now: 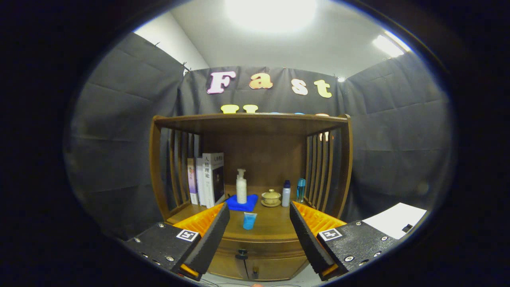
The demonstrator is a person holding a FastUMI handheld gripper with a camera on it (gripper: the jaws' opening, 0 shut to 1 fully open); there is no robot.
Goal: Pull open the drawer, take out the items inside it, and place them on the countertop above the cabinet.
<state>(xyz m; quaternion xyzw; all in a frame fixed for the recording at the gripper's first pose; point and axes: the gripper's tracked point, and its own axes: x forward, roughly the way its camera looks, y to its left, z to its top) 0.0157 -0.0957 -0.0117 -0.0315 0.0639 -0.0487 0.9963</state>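
Black cloth walls [119, 131] close the booth on three sides, creased and pinned along the top. Above them runs a white ceiling [318, 44], with one bright lamp [271, 12] at twelve o'clock and a smaller strip light [388, 44] at two o'clock. A wooden shelf unit [251, 121] with slatted sides stands against the back wall. A white sheet [394, 219] lies at four o'clock.
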